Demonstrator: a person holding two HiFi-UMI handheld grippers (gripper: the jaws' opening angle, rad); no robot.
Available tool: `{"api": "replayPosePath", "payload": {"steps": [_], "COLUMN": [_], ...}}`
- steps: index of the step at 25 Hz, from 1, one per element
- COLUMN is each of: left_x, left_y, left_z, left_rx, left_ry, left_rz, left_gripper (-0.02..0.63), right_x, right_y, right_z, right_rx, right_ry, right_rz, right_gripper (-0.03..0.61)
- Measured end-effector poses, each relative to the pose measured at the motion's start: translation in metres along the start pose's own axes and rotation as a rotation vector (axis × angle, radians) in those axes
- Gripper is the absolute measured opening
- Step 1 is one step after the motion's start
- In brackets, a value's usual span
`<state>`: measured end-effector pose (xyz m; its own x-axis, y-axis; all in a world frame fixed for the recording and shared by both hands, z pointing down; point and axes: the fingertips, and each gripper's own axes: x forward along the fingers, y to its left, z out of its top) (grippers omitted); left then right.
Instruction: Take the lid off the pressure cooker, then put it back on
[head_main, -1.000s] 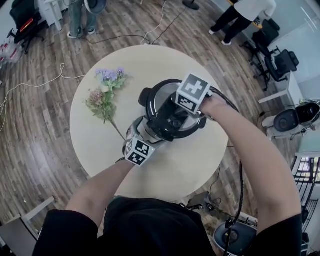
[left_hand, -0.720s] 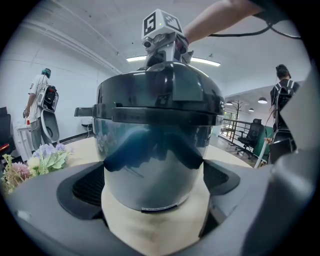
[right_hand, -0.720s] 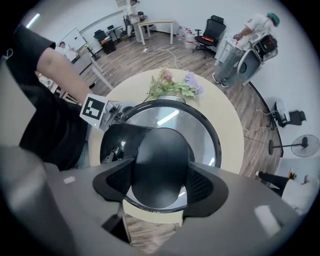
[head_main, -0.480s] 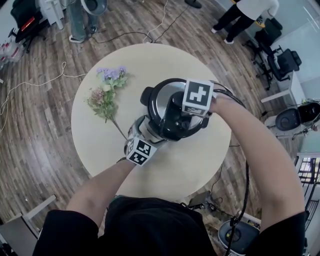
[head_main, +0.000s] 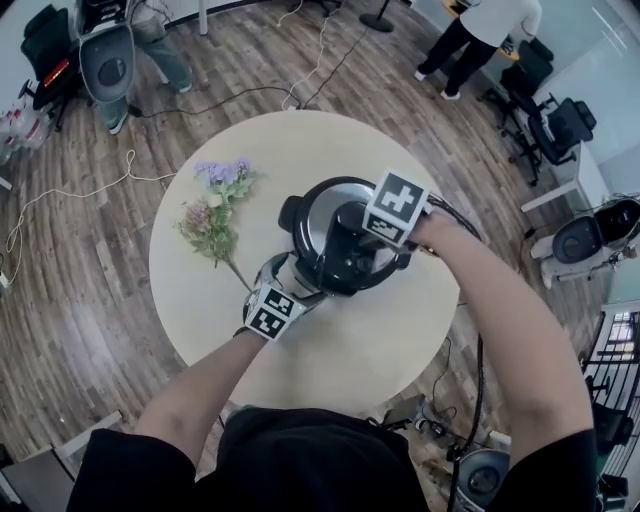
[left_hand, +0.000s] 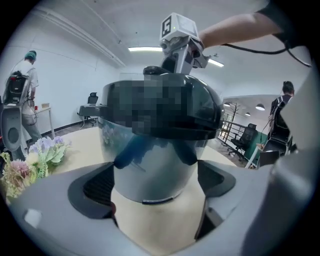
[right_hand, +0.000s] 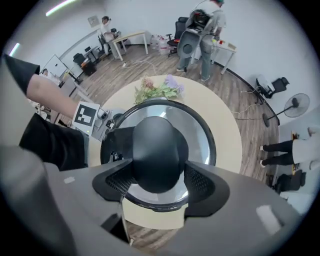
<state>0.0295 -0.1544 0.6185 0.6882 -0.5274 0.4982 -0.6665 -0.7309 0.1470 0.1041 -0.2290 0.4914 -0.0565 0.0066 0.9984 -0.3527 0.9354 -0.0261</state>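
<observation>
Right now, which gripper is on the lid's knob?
The right gripper, its fingers clamping the knob from above; the left gripper is closing, pot between its fingers.

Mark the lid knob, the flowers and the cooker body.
lid knob (right_hand: 157, 150), right gripper view, its domed top.
flowers (head_main: 213, 215), head view, leafy middle.
cooker body (left_hand: 155, 172), left gripper view, steel wall.

I read the cooker (left_hand: 150, 170) as shiny steel, its lid (right_hand: 202, 132) polished metal under a glossy black plastic knob (right_hand: 157, 145). My table (head_main: 200, 290) looks smooth, matt; the floor (head_main: 80, 300) is wood.
</observation>
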Motion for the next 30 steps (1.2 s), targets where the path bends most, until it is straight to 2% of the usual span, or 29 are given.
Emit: {"api": "replayPosePath", "payload": {"steps": [2,3,5,9,16,19,22,25,26,28,30], "left_x": [-0.012,-0.02,-0.036,-0.071,-0.123,-0.144,-0.166,-0.185,-0.189,-0.195,-0.197], "left_y": [0.003,0.005,0.01,0.019,0.018,0.008,-0.008,-0.016,-0.017,-0.016,-0.018], "left_z": [0.0,0.001,0.006,0.026,0.07,0.089,0.119,0.149,0.156,0.167,0.179], "left_rx": [0.008,0.007,-0.004,-0.022,-0.004,-0.008,0.03,0.061,0.065,0.074,0.08], "left_ry": [0.016,0.013,-0.011,-0.075,-0.182,-0.241,-0.323,-0.41,-0.434,-0.468,-0.494], "left_rz": [-0.003,0.002,0.022,0.062,0.108,0.13,0.154,0.19,0.206,0.234,0.245], "left_gripper": [0.438,0.42,0.419,0.411,0.368,0.309,0.226,0.145,0.117,0.014,0.002], "right_x": [-0.012,-0.02,-0.038,-0.064,-0.06,-0.058,-0.062,-0.073,-0.078,-0.091,-0.108], "right_y": [-0.003,-0.005,-0.007,0.009,0.066,0.091,0.109,0.117,0.118,0.115,0.111], "right_z": [-0.009,-0.014,-0.026,-0.055,-0.101,-0.109,-0.111,-0.109,-0.109,-0.112,-0.117], "right_rx": [0.038,0.054,0.122,0.329,0.495,0.593,0.696,0.748,0.748,0.746,0.748], "right_ry": [-0.055,-0.089,-0.186,-0.399,-0.631,-0.768,-0.923,-1.055,-1.089,-1.157,-1.232], "right_rz": [-0.023,-0.04,-0.05,0.015,-0.019,-0.041,-0.073,-0.17,-0.224,-0.356,-0.474], "right_gripper": [0.321,0.321,0.321,0.321,0.313,0.276,0.219,0.15,0.118,0.063,0.024]}}
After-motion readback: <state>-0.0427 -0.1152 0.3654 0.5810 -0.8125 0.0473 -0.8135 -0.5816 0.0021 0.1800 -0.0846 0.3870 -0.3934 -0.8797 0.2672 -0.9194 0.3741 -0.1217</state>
